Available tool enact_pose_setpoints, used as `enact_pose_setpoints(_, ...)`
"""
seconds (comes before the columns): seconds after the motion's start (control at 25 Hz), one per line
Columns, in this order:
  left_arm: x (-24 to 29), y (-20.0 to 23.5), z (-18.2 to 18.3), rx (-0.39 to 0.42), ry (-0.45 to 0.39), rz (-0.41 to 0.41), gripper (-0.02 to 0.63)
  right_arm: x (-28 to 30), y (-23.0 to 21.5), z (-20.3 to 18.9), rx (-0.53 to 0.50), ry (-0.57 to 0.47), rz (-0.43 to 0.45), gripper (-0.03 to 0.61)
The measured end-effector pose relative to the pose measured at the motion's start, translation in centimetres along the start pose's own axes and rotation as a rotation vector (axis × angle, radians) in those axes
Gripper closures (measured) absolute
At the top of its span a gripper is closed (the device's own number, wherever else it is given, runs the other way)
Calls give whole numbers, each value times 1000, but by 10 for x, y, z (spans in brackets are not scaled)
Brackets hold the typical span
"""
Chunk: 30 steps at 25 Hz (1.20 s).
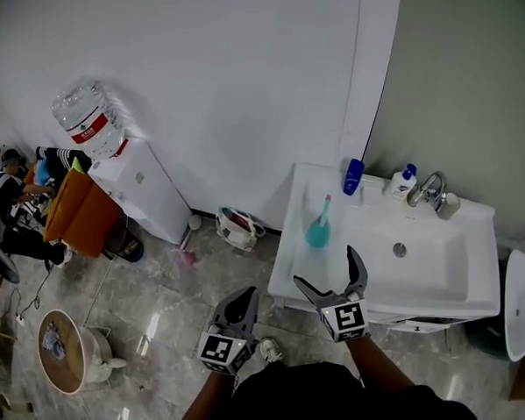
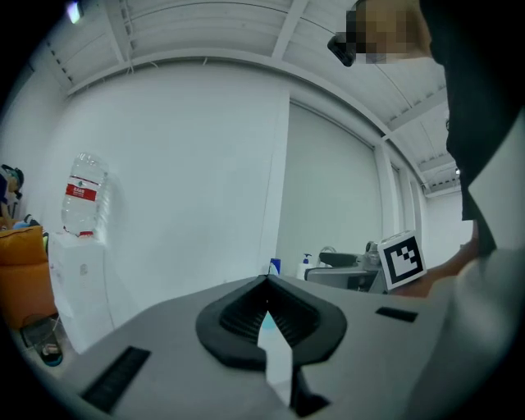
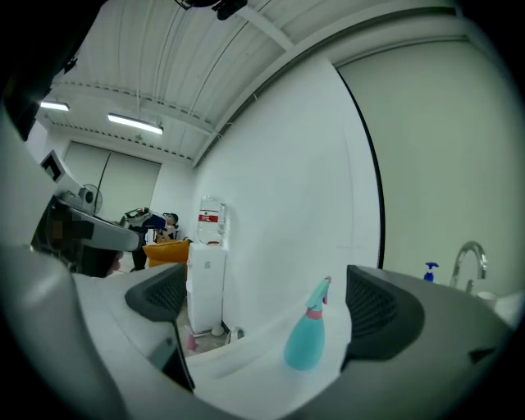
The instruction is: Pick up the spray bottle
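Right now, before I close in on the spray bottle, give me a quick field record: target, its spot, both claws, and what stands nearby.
target: teal spray bottle, pink collar, upright
location: left ledge of the white sink, beside the basin
right claw: open, lined up on the bottle, not touching it
left claw: shut, empty, over the floor left of the sink
nearby: blue bottle, soap pump bottle and faucet along the back edge
status: bottle not yet picked up

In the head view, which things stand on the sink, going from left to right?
spray bottle → blue bottle → pump bottle → tap
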<state>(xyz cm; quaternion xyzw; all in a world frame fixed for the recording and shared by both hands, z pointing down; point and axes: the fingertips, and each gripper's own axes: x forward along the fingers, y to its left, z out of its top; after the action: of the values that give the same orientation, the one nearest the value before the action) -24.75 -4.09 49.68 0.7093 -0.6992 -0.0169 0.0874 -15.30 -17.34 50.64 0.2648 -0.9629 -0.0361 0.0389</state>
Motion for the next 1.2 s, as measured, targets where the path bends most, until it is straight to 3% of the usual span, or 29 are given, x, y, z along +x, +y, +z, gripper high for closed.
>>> enact_pose_setpoints(0.16,10,12,-2,-13,19,-62,620,8,-8,-9,-24,58,-84,-9)
enact_pose_setpoints(0.48,41,24,-2,-3,40,-155,620,22,-29,-20,24,99,-202,-9)
enact_pose_setpoints(1.0,122,62,26,56,36,-143,620,80,-62,-35,79,131,-175,-8)
enact_pose_setpoints(1.2,148,52,22,60,53,-192,620,97,-71,-47,75,150,-159,-8)
